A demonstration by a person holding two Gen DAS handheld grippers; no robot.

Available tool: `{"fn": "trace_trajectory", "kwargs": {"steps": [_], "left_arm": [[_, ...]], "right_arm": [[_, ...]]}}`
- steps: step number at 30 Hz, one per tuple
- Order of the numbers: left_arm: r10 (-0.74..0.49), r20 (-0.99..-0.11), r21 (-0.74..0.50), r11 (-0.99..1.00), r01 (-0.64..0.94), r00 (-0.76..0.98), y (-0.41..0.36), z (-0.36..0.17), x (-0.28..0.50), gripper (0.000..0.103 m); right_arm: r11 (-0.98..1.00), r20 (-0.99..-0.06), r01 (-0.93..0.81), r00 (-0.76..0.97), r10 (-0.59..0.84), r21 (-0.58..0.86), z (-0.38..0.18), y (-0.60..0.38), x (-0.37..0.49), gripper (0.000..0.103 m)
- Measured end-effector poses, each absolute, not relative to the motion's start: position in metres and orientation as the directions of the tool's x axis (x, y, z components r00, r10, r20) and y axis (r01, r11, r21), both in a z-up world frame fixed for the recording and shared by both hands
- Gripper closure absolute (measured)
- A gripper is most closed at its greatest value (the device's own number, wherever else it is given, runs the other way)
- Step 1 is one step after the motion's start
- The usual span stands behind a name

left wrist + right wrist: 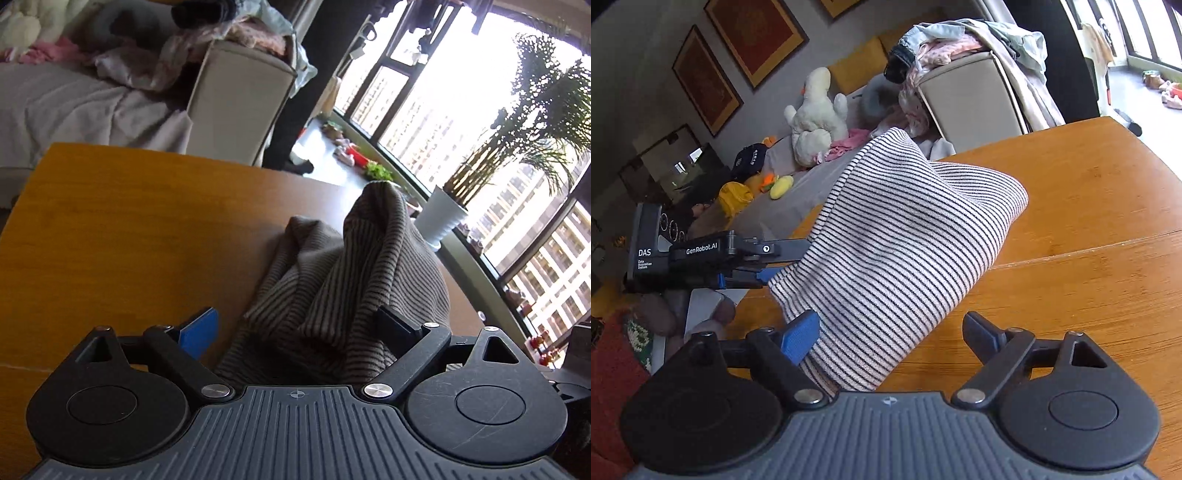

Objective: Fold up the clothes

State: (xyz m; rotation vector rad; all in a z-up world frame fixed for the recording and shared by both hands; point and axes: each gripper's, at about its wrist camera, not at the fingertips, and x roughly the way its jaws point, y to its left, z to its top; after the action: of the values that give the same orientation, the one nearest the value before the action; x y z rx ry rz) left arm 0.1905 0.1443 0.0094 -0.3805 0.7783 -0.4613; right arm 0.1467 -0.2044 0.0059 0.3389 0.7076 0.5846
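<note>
Striped garment (pixel 897 240), bunched in an unfolded heap on wooden table (pixel 1089 229); left gripper (pixel 299 328) and right gripper (pixel 897 336) both spread wide, gripping nothing; folding apparently all remaining.

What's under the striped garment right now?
The striped garment lies bunched in a heap on the wooden table. Bare tabletop shows all around it. Whatever sits beneath the heap itself is covered by the fabric, so anything there cannot be seen.

Striped knit garment (pixel 905 236) heaped in a peak; resting on wooden table (pixel 1089 206).
</note>
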Motion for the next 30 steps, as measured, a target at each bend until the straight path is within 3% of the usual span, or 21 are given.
{"fn": "trace_trajectory", "kwargs": {"steps": [2,10,13,18,22,24,27,29,30], "left_arm": [[-0.564,-0.571,-0.547,0.803,0.236,0.597,0.148,-0.002,0.193,0.01],[-0.635,-0.562,-0.584,0.759,0.29,0.53,0.119,-0.009,0.173,0.016],[-0.606,-0.573,-0.507,0.791,0.342,0.552,0.093,-0.01,0.153,0.016],[-0.63,-0.551,-0.487,0.775,0.402,0.547,0.078,0.002,0.129,0.017],[-0.563,-0.492,-0.432,0.82,0.375,0.665,0.103,0.024,0.113,0.016],[-0.459,-0.494,-0.391,0.876,0.284,0.738,0.118,0.03,0.113,0.017],[-0.311,-0.544,-0.332,0.933,0.141,0.78,0.131,0.028,0.126,0.027],[-0.279,-0.588,-0.296,0.948,0.119,0.759,0.126,0.019,0.139,0.047],[-0.264,-0.609,-0.278,0.954,0.111,0.748,0.123,0.015,0.145,0.048]], "right_arm": [[0.788,-0.509,-0.381,0.61,0.607,0.484,0.006,-0.209,0.15,0.021],[0.841,-0.512,-0.417,0.667,0.541,0.346,0.017,-0.212,0.156,0.022],[0.88,-0.512,-0.421,0.718,0.472,0.221,0.025,-0.206,0.157,0.022],[0.904,-0.476,-0.412,0.777,0.412,0.11,0.042,-0.203,0.147,0.022],[0.886,-0.421,-0.457,0.79,0.446,0.081,0.052,-0.195,0.123,0.018],[0.86,-0.399,-0.507,0.777,0.487,0.063,0.054,-0.181,0.11,0.016],[0.825,-0.386,-0.565,0.767,0.512,-0.028,0.049,-0.146,0.095,0.015],[0.809,-0.39,-0.58,0.77,0.505,-0.098,0.042,-0.122,0.09,0.015],[0.807,-0.398,-0.577,0.775,0.491,-0.128,0.038,-0.114,0.091,0.015]]}}
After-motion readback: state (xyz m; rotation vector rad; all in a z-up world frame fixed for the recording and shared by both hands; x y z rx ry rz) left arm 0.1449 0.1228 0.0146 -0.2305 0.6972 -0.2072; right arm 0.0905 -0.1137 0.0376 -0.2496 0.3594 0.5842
